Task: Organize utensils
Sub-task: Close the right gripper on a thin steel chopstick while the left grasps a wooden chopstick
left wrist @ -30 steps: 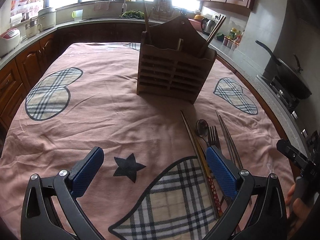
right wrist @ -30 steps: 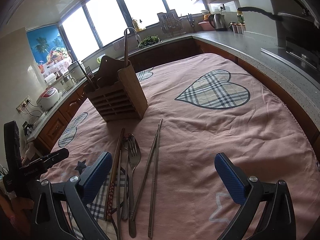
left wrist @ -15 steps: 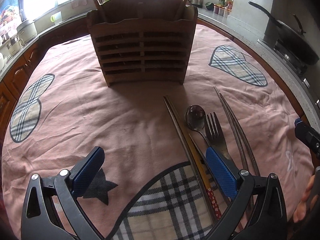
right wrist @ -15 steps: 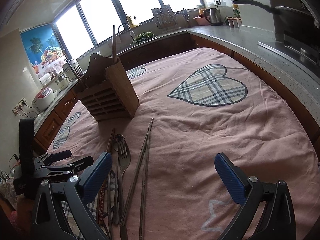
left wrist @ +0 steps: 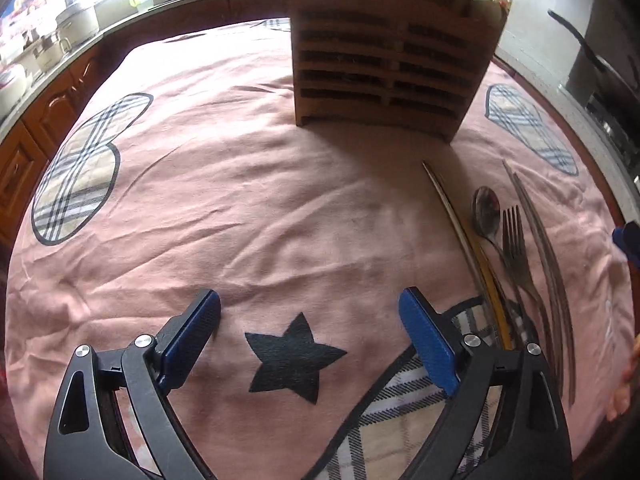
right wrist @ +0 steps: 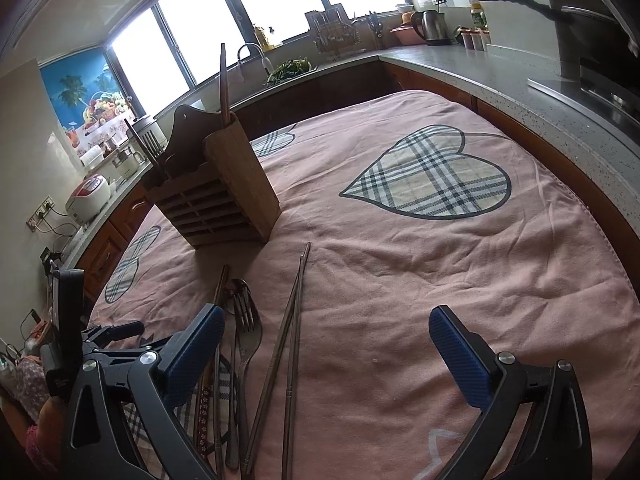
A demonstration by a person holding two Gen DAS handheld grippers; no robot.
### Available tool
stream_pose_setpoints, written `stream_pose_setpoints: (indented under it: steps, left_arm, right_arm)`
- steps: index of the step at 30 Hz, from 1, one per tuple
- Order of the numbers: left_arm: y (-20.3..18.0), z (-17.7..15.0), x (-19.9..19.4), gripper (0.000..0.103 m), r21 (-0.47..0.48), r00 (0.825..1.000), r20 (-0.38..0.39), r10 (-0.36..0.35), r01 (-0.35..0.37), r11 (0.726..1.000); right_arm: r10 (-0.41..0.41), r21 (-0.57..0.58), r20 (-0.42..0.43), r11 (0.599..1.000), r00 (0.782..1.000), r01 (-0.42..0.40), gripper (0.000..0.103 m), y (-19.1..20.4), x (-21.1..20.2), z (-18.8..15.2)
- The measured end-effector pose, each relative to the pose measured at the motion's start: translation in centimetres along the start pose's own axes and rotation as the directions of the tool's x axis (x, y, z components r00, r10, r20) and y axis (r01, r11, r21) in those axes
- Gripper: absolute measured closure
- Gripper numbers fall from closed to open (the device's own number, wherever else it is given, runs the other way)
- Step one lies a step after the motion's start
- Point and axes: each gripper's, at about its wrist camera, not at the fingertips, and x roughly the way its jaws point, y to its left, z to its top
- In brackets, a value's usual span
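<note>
A slatted wooden utensil holder (left wrist: 392,60) (right wrist: 224,188) stands on the pink tablecloth (left wrist: 248,200), with chopsticks sticking out of it. In front of it lie wooden chopsticks (left wrist: 452,220) (right wrist: 220,284), a spoon (left wrist: 486,208) (right wrist: 236,288), a fork (left wrist: 514,240) (right wrist: 246,320) and metal chopsticks (left wrist: 536,240) (right wrist: 292,320). My left gripper (left wrist: 310,312) hangs low over a black star patch (left wrist: 296,356), left of the utensils. Its jaws are closing with nothing between them. My right gripper (right wrist: 326,332) is open above the metal chopsticks, pads touching nothing.
Plaid heart patches (right wrist: 428,176) decorate the cloth. A kitchen counter (right wrist: 500,76) with a kettle (right wrist: 430,26) and a stove runs along the right side of the table. Cabinets (left wrist: 24,136) and rice cookers (right wrist: 90,196) line the left.
My left gripper has swung left and sunk toward the cloth; the utensils that its right finger covered now lie to its right, and its fingers stand closer together. The right gripper crept slightly forward.
</note>
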Motion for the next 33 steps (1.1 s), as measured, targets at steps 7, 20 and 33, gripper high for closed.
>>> stream_pose_setpoints:
  steps: [7,20,33]
  left_arm:
    - [-4.1,2.3,1.1,0.011,0.045,0.993,-0.007,-0.115,0.115,0.992]
    - [-0.6,2.0,1.7,0.014,0.029,1.000,-0.025,-0.011,0.012,1.000]
    - [-5.7,4.9,4.3,0.016,0.096,1.000,-0.017,-0.006,0.008,0.995]
  right_arm:
    - [-0.009,0.015,-0.011,1.000,1.000,0.009,0.001,-0.2,1.5,0.5]
    - [0.005,0.017,-0.025,1.000,1.000,-0.005,0.001,-0.3,2.4,1.5]
    - [-0.001,0.004,-0.034,1.000,0.999,0.001,0.002,-0.2,3.7,2.1]
